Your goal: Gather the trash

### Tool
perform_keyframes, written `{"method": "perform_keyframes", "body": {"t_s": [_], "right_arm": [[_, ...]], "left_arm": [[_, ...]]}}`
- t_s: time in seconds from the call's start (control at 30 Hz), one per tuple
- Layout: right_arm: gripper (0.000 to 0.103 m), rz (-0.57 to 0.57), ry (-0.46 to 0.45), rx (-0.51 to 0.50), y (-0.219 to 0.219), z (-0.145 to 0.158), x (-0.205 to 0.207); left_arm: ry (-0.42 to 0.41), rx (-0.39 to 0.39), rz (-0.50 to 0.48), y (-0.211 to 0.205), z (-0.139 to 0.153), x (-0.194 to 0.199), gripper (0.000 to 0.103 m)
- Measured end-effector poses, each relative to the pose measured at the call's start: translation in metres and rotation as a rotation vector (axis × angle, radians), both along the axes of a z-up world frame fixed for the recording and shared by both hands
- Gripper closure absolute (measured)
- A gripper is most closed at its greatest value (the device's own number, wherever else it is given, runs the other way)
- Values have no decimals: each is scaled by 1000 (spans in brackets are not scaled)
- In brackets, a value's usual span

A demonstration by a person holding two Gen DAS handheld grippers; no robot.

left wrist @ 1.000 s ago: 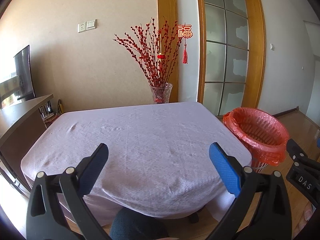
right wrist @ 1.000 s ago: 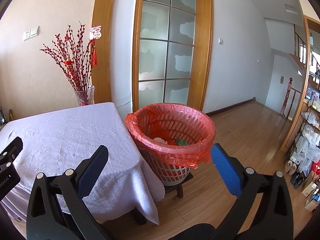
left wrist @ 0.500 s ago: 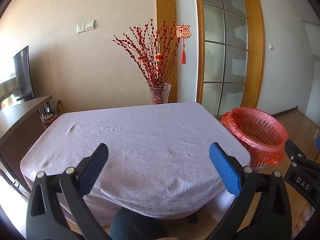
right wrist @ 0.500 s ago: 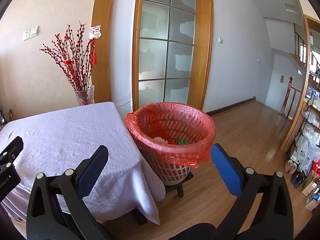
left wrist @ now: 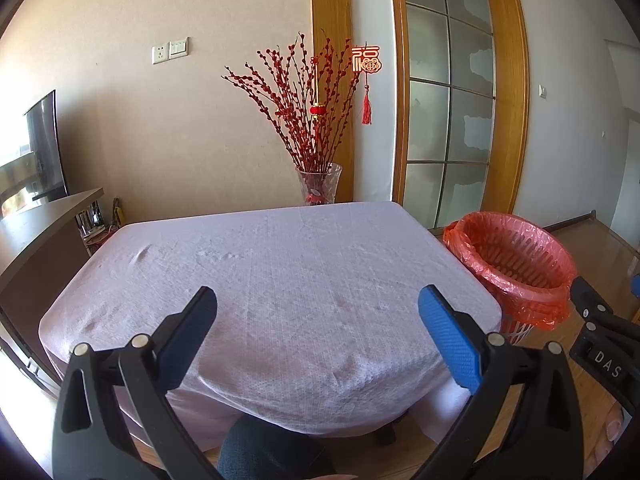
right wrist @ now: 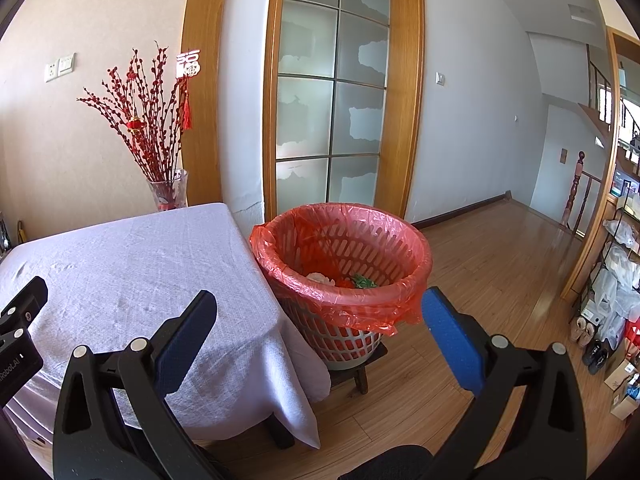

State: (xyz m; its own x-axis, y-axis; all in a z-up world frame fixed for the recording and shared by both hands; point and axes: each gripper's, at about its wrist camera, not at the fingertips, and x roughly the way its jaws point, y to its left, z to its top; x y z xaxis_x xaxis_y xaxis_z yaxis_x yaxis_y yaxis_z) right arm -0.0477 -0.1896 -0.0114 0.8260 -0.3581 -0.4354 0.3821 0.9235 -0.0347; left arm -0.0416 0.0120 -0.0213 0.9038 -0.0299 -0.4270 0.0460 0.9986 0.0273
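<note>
A white basket with a red bag liner [right wrist: 344,264] stands on a low stool at the table's right side; it also shows in the left wrist view [left wrist: 516,264]. White, orange and green trash [right wrist: 344,280] lies inside it. My left gripper [left wrist: 316,332] is open and empty, held above the near edge of the table with the white cloth [left wrist: 280,264]. My right gripper [right wrist: 320,332] is open and empty, in front of the basket and the table's right corner [right wrist: 132,272].
A glass vase of red branches [left wrist: 318,188] stands behind the table's far edge by the wall. A dark sideboard [left wrist: 36,236] is at the left. Wooden floor [right wrist: 500,264] extends right toward shelves with bags and shoes [right wrist: 612,308]. A glass door [right wrist: 332,120] is behind the basket.
Both views have shifted only slightly; the basket sits a little lower in the left wrist view. Both grippers stay open and empty.
</note>
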Motion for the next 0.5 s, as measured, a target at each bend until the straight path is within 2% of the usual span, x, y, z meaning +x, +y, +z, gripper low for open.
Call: {"method": "perform_keyframes", "body": {"t_s": [0.5], "right_arm": [[2, 4, 2, 0, 1, -2, 2]], "left_arm": [[17, 3, -1, 1, -4, 6, 4]]}}
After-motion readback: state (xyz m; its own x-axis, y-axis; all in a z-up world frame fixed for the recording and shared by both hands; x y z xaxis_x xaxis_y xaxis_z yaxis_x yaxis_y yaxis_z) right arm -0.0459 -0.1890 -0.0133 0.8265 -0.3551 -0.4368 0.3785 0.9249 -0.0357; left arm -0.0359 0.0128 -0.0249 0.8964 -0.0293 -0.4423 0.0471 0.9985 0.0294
